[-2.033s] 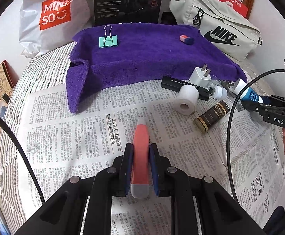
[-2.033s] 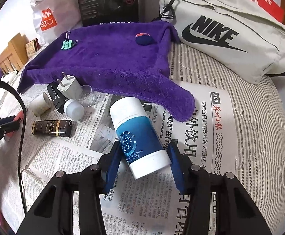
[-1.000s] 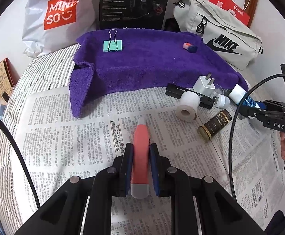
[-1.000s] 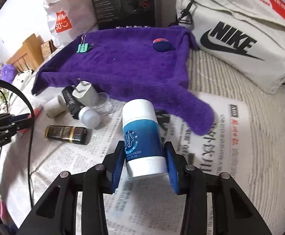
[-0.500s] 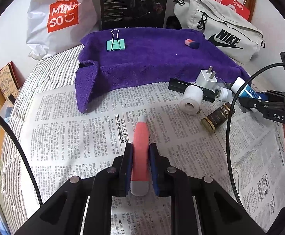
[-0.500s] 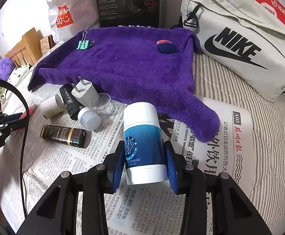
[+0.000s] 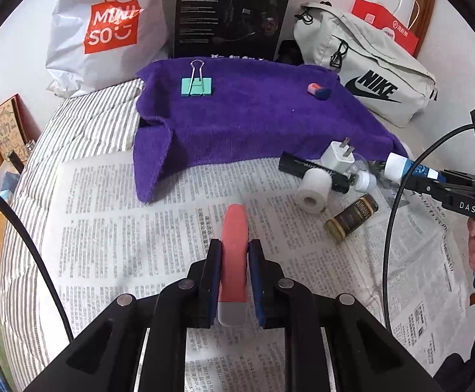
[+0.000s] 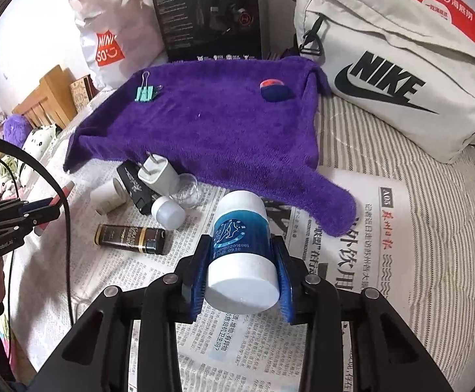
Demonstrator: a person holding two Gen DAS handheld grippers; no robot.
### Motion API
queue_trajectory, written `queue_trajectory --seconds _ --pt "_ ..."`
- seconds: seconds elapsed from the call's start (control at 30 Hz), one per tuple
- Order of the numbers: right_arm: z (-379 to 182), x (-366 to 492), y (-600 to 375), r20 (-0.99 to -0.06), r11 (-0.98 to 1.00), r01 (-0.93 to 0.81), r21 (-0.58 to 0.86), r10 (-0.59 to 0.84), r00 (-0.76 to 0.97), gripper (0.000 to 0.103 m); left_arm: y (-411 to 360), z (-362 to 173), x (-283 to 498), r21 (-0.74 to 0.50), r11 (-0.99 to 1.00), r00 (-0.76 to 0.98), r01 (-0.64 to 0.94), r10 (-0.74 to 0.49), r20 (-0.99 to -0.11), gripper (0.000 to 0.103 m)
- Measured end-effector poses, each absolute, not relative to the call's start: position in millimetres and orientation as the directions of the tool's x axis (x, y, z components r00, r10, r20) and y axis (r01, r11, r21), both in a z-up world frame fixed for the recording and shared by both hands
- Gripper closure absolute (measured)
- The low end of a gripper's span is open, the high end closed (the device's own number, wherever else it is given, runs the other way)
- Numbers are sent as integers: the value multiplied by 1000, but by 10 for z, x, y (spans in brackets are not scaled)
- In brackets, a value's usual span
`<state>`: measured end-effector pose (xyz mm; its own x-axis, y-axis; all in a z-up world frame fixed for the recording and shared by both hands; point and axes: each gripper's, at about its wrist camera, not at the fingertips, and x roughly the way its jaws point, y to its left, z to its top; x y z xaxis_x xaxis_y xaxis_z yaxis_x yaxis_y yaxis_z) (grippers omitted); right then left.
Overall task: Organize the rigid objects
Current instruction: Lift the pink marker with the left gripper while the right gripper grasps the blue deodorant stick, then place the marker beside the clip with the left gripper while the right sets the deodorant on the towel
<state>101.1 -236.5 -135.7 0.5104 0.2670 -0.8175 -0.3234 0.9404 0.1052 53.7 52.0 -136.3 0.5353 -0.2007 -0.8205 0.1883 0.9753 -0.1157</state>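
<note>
My left gripper [image 7: 233, 254] is shut on a pink utility knife [image 7: 234, 228], held above the newspaper. My right gripper [image 8: 241, 254] is shut on a white and blue bottle [image 8: 240, 238], held above the newspaper near the towel's front corner. A purple towel [image 7: 253, 121] lies at the back with a green binder clip [image 7: 197, 85] and a pink and blue eraser [image 7: 318, 89] on it. A white charger plug [image 8: 155, 173], a tape roll [image 7: 312, 189], a black tube [image 7: 303, 167], a small white bottle [image 8: 168, 212], a clear cup [image 8: 187, 189] and a dark brown bottle [image 8: 129, 238] lie clustered on the newspaper.
A white Nike bag [image 8: 394, 75], a black box [image 7: 231, 13], a Miniso bag [image 7: 106, 29] and a red bag [image 7: 384, 26] stand behind the towel. Newspaper [image 7: 123, 228] covers the striped bed. Wooden furniture [image 8: 44, 98] is at the left.
Both grippers have moved a little forward toward the towel while keeping their grip. The right gripper has lifted and levelled the bottle.
</note>
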Motion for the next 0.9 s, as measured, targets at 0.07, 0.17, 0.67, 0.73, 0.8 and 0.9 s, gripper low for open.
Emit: queue_trajectory --seconds 0.07,0.17,0.67,0.73,0.8,0.9 --pt "-1344 1027 -2357 -816 939 -329 106 271 511 67 520 -1344 562 -122 974 536 191 -208 -818 87" --pt "-1417 1054 -2350 -832 941 -324 99 257 493 67 499 -1349 595 -110 974 529 198 -200 -824 87" --pt "-1580 1089 -2277 -849 934 -343 96 257 462 67 519 -1515 618 -104 979 496 176 -180 -849 87" --pt "-1528 1060 -2292 -839 933 -343 105 269 474 67 544 -1486 611 -123 976 498 179 -197 -845 87" --pt "-1454 1018 -2312 -827 932 -345 112 280 487 67 569 -1436 604 -128 976 507 177 -202 -838 87" --pt "-1346 985 -2346 -805 930 -345 127 300 512 67 587 -1334 592 -130 974 520 183 -208 -828 87"
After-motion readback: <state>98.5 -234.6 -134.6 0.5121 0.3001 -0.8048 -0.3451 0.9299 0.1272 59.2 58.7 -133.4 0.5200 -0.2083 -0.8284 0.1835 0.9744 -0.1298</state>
